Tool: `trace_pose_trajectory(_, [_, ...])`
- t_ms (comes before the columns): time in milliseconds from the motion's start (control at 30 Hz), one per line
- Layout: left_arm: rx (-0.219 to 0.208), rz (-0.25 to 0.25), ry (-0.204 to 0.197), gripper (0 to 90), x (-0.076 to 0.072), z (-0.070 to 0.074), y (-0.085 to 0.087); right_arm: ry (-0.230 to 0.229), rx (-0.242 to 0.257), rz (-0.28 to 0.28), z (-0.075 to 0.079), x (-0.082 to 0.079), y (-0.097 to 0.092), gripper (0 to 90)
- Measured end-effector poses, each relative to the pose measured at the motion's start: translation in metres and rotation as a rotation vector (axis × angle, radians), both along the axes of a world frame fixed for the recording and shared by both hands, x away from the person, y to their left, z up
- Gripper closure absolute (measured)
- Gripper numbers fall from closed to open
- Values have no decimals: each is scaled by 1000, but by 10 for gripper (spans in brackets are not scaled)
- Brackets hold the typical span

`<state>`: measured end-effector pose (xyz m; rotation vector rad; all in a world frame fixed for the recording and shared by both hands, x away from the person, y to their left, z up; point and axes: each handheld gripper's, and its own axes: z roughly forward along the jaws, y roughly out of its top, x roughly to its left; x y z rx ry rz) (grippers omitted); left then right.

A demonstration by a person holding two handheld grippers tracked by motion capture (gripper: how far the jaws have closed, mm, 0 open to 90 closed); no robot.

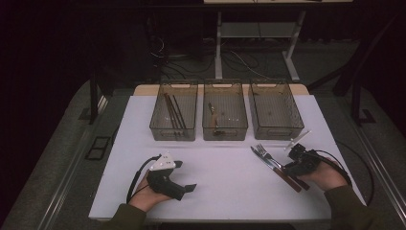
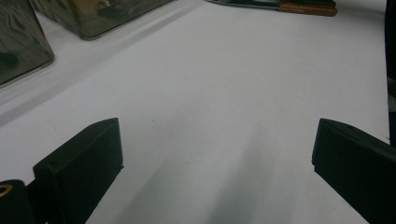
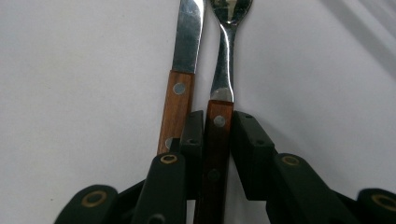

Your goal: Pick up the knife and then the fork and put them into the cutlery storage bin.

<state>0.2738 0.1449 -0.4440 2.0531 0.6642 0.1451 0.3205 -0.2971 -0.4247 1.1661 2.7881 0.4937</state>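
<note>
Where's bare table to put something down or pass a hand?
Free: the wide white stretch of the table between the left tool and the right tool, in front of the three bins. Crowded: the right side, around the fork and knife.

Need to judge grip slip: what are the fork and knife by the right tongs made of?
Fork: shiny neck, likely polished steel; reddish-brown handle with pale rivets, probably varnished wood. Knife: reflective blade, apparently steel; lighter brown riveted handle, likely wood. Right tongs clamp the fork handle.
</note>
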Motion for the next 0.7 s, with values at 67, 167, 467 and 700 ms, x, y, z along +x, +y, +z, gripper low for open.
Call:
trace_pose_trajectory(67, [0, 1, 2, 6, 0, 0, 0, 33, -27, -1, 1, 5, 3, 742])
trace_pose_trajectory(167, [1, -1, 2, 6, 0, 0, 0, 95, -54, -5, 2, 14, 8, 746])
trace_pose_trajectory(467, [3, -5, 0, 5, 0, 0, 0, 212, -172, -12, 4, 32, 24, 768])
trace_pose_trajectory(700, [3, -7, 1, 6, 0, 0, 0, 173, -94, -21, 5, 26, 13, 771])
